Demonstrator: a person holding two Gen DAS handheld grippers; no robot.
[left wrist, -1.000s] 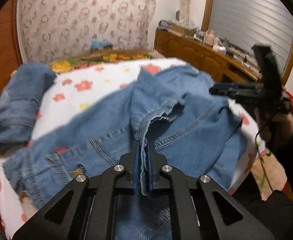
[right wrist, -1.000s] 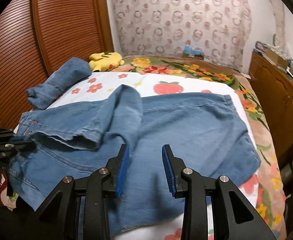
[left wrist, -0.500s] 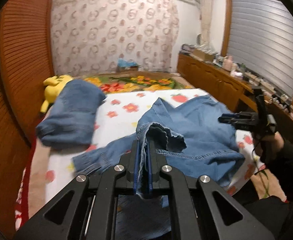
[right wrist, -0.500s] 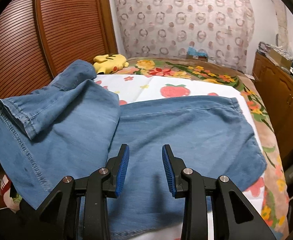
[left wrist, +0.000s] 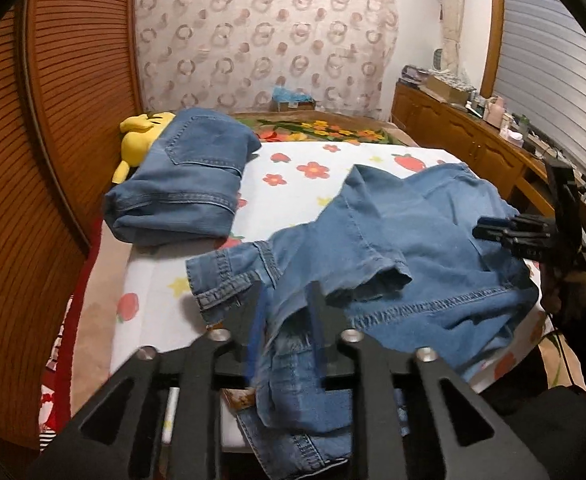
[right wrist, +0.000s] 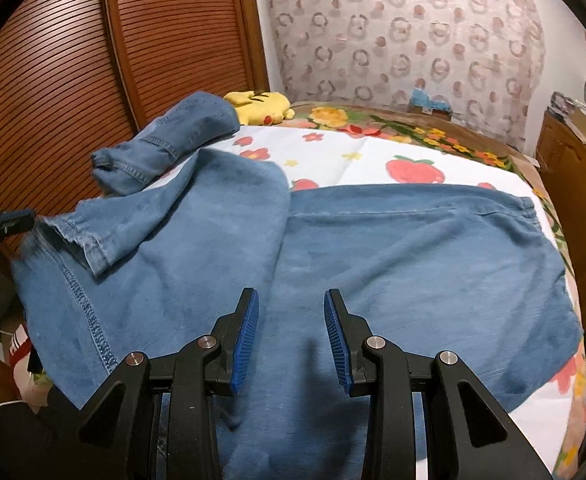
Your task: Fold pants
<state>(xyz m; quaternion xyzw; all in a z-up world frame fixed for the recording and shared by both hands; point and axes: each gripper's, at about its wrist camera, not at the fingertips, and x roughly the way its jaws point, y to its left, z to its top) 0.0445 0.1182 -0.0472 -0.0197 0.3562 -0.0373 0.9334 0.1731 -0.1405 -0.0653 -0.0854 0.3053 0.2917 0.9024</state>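
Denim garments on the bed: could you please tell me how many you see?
2. Folded jeans lie at the far left by the yellow plush toy; the pants being folded are spread across the near side. Others may be hidden.

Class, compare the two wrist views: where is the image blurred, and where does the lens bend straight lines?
Left wrist view: the left gripper has smeared fingers, their jaws just opening around the jeans. Right wrist view: right gripper sharp. Both views: the slatted door bows; corners go black.
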